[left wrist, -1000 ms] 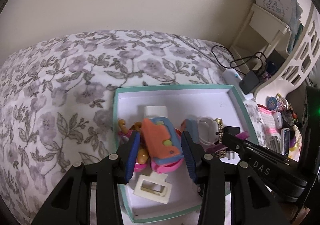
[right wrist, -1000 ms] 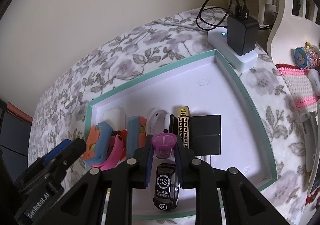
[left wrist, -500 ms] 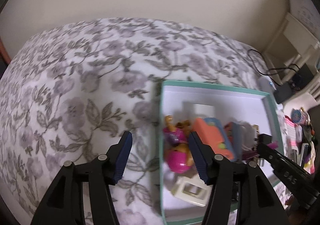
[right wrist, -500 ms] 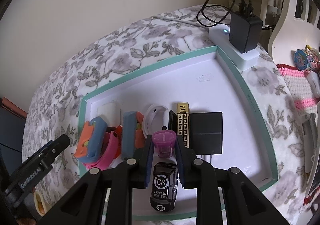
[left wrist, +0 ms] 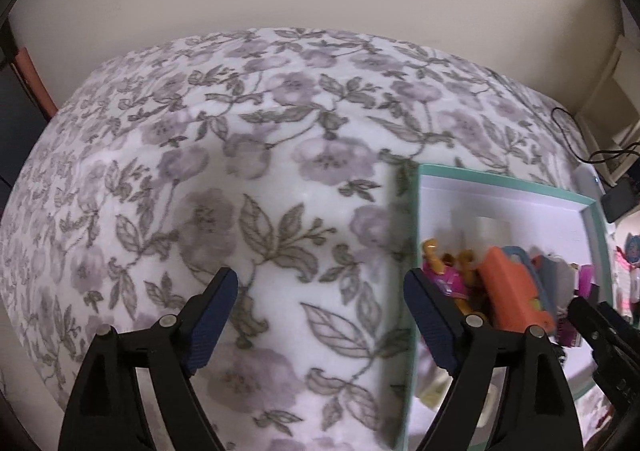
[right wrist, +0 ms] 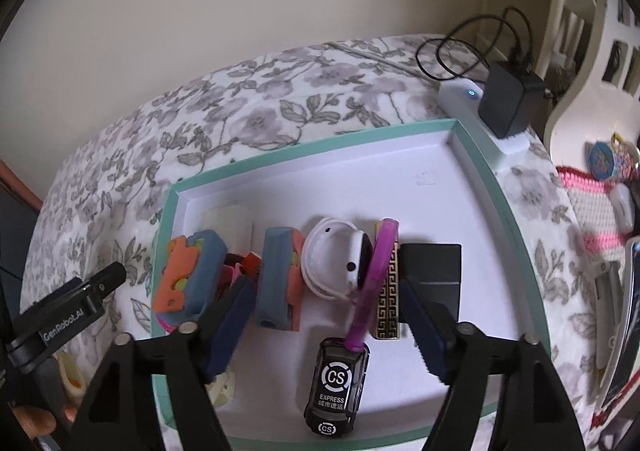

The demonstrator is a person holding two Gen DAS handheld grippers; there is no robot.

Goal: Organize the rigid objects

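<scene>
Nearest the right wrist camera, the right gripper [right wrist: 328, 325] has its jaws opening wide over the shallow white tray with a mint-green rim [right wrist: 486, 187], pressing on nothing. Between the spread fingers sits a small black toy car marked "CS EXPRESS" [right wrist: 336, 387] on the tray floor. Touching the car's far end, a translucent purple plastic clip [right wrist: 374, 283] leans loose against the row behind, clear of both pads. That row runs across the tray: an orange-and-blue foam puzzle block [right wrist: 190, 277] at the left, a second blue-and-orange foam block [right wrist: 278, 279], a white smartwatch with a curled band [right wrist: 336, 257], a gold-and-black patterned bar [right wrist: 388, 299], and a flat black adapter [right wrist: 434, 265]. Beyond the far right corner, a black charger [right wrist: 506, 105] stands plugged into a white power strip [right wrist: 464, 97].

The left gripper [left wrist: 320, 311] hangs over the floral purple-and-grey bedspread [left wrist: 240, 171], jaws opening with nothing between them, just beside the tray's left rim.
</scene>
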